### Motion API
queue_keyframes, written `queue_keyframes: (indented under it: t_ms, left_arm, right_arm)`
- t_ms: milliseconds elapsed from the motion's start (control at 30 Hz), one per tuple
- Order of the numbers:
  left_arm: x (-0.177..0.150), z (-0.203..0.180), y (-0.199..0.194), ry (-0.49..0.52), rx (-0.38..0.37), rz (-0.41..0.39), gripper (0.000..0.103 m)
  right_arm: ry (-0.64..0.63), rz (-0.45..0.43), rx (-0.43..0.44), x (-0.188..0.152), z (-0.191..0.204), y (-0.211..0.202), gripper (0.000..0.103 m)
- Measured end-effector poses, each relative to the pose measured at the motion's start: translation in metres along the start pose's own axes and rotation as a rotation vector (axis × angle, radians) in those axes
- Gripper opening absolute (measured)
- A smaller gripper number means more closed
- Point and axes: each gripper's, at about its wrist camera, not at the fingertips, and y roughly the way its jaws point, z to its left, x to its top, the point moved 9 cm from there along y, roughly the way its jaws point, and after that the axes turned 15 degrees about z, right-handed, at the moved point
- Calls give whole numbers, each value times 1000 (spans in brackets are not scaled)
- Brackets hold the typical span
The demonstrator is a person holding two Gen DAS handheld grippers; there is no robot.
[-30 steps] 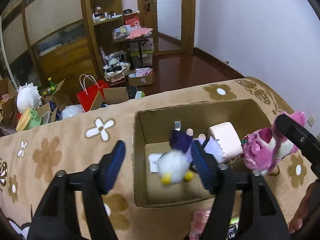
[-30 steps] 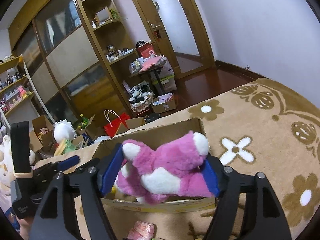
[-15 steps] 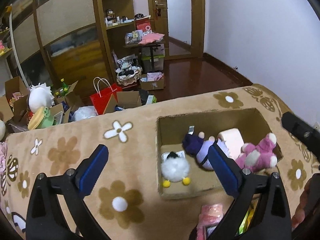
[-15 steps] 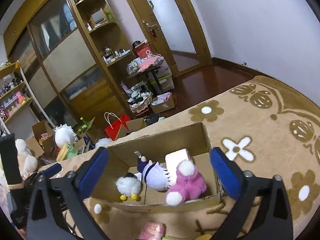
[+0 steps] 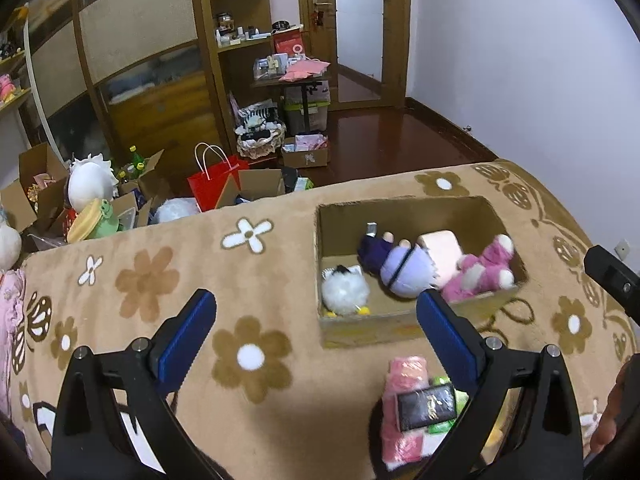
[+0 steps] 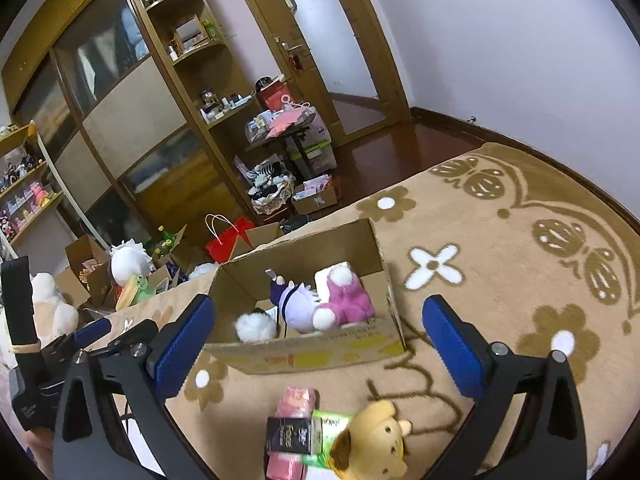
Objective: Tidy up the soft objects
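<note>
- Now both your left gripper and right gripper hover spread and empty.
- Pink plush lies inside the cardboard box.
- Next, likely grasp the yellow plush just below your right fingers.

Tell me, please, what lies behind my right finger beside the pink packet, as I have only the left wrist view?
Observer: A yellow plush toy lies there on the carpet, outside the cardboard box.
Operator: Thank you. Are the right tongs holding anything?
Observer: No, the right tongs are open and empty. The pink plush toy lies inside the box.
Operator: Does the yellow toy touch the packets?
Observer: Yes, it rests against a green packet, which lies beside the black packet.
</note>
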Motion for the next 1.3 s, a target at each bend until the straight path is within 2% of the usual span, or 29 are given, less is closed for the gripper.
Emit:
queue_keyframes:
  t_ms: [167,400,600,1067,1300]
  left_arm:
    - [-16,-6,-11,9,38,-25,100]
    - [-38,-14,-10,26,25,0,100]
    - [-51,-22,-1,28,6,9,100]
    - [-71,-45,43,64,-48,82,100]
    - [-81,-58,60,94,-79,119,100]
  right_arm:
    - [22,-28,-18,-15,-7,-17,103]
    - [42,26,-25,-42,-16,-11,103]
    - [59,80,-7,-62,-20,5,103]
    - [150,192,-11,-97,-56,57,103]
    - [187,220,7,-108,-66,74,102]
